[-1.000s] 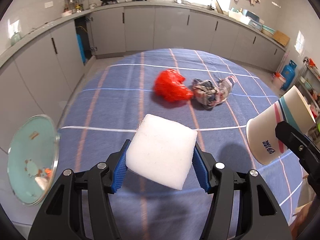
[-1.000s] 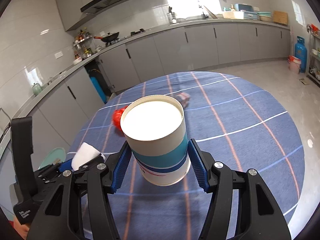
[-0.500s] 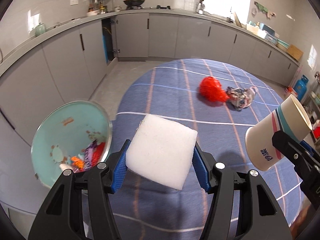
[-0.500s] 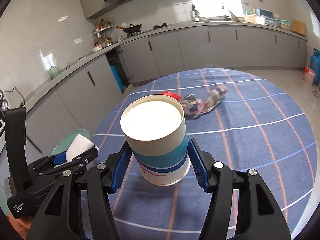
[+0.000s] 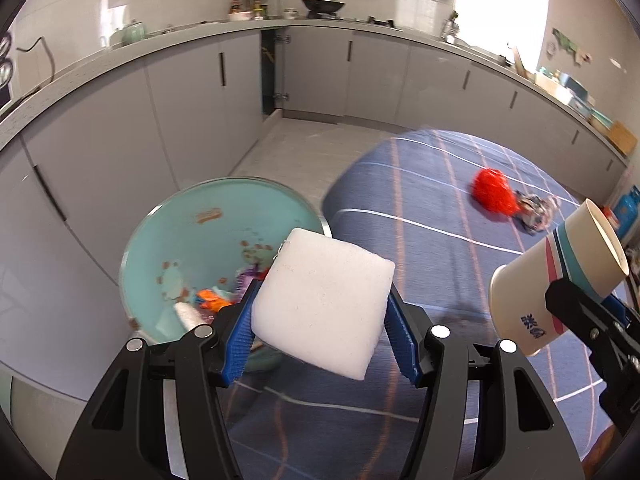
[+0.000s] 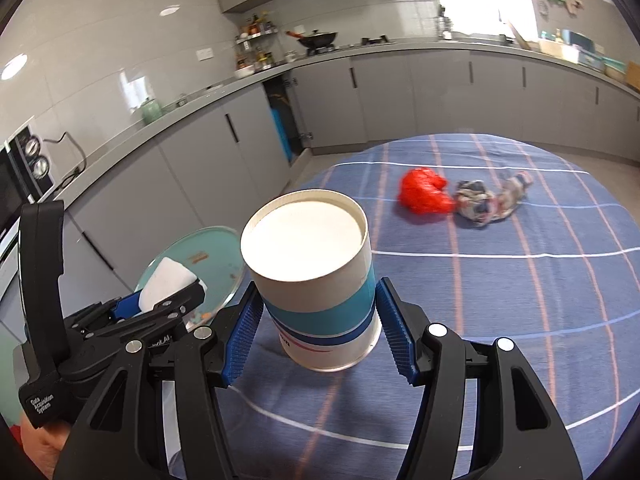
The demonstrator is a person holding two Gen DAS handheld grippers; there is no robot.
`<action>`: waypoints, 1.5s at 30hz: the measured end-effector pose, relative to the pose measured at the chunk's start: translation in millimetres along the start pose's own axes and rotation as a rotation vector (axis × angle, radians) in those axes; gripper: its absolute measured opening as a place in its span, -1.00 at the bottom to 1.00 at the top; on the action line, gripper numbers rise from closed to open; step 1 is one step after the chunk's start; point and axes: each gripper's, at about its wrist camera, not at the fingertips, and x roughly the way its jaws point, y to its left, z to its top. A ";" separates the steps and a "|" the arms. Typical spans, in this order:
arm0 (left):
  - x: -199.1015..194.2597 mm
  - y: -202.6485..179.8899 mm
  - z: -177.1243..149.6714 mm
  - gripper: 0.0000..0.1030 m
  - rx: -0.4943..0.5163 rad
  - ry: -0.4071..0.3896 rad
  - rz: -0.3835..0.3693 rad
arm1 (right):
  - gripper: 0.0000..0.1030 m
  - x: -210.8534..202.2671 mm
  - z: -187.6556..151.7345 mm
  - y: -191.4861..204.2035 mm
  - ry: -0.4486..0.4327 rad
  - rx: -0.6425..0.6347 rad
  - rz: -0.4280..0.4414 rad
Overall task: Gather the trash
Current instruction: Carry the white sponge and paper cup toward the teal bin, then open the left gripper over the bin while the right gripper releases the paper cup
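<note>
Since a second ago the teal bin (image 5: 168,248) has come from the left edge of the left wrist view to lie directly beyond the white foam block (image 5: 324,304), so a drop looks close. The block, soft-edged and slightly tilted, is clamped in the left gripper (image 5: 320,332), just short of the bin's rim. The paper cup (image 6: 316,292), striped teal, is gripped upright by the right gripper (image 6: 318,332), right of the bin.

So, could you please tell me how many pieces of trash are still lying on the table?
2: the red bag and the crumpled wrapper, side by side at the far end of the table. More may be hidden behind the held cup.
</note>
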 end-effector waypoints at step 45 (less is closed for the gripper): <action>22.3 131.8 14.3 0.13 -0.218 0.009 0.147 | 0.13 80.7 24.5 115.9 0.094 -0.115 0.190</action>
